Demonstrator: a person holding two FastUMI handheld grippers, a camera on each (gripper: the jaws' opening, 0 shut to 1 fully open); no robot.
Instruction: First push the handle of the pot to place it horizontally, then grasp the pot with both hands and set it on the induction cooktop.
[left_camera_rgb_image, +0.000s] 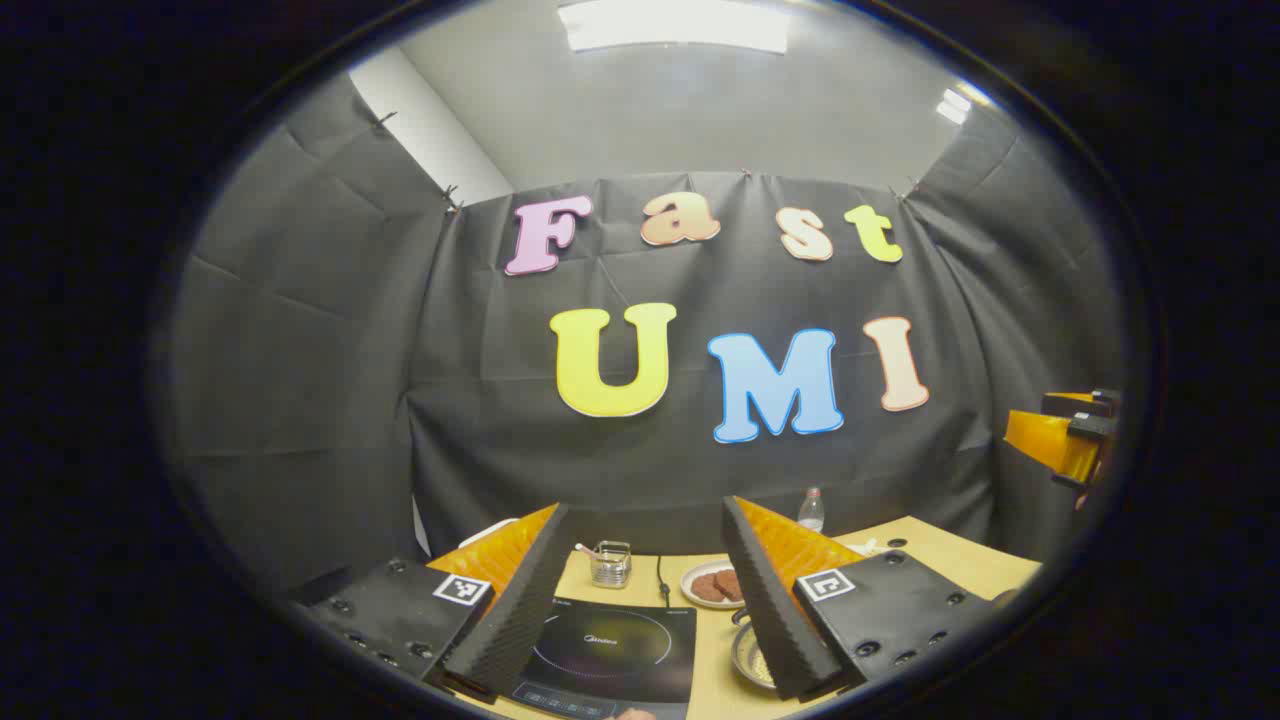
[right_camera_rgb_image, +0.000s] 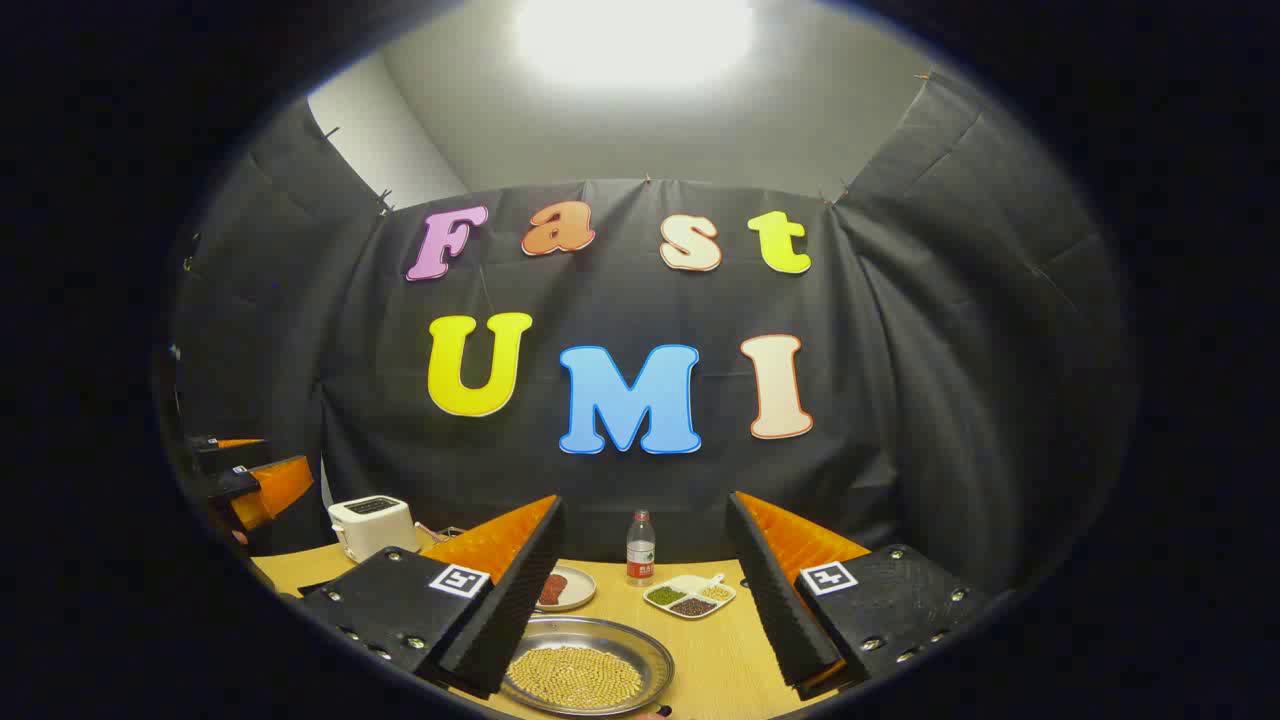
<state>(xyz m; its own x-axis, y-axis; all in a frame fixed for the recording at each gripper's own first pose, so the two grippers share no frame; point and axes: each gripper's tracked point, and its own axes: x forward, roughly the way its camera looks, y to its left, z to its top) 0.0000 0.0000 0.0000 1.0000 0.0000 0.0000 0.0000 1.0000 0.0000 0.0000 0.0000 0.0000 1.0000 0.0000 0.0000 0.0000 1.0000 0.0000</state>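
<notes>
Looking over my wooden table under black cloth walls, I see the cooktop between my left gripper's spread fingers; the pot of beans sits between my right gripper's parted fingers.

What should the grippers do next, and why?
Probably lower the right gripper toward the pot to find its handle, which I cannot make out. It and the left gripper hang open above the table, touching nothing, and the pot sits beside the cooktop, not on it.
</notes>
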